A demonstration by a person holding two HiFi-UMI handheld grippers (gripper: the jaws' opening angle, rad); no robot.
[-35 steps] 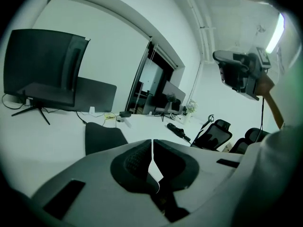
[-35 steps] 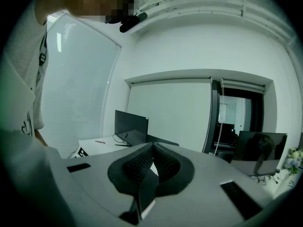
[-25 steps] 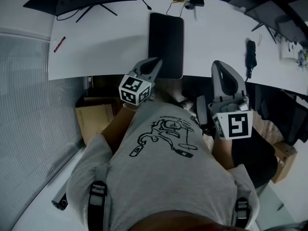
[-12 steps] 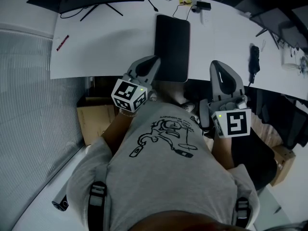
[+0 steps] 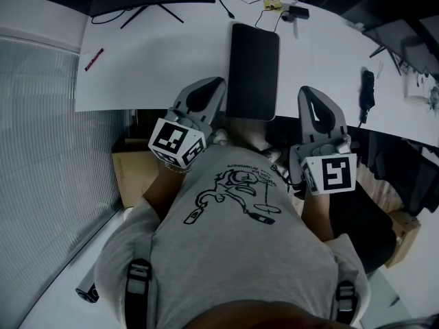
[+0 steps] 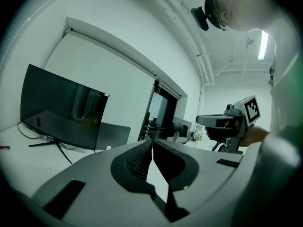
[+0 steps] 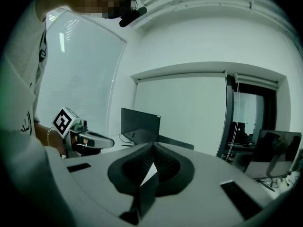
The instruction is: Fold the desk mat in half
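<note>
While the left gripper [image 5: 208, 89] and right gripper [image 5: 312, 100] are both closed on nothing, the mat [image 5: 254, 67] lies ahead between them on the desk [image 5: 158, 60], long axis running away; its near end sits just beside the left jaws, the nearer pair.

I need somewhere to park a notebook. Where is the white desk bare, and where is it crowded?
The white desk is bare between the red pen and the dark rectangular desk mat. A second patch lies between the mat and the slim black object. Crowded: the far edge behind the mat, with cables and a small black box.
</note>
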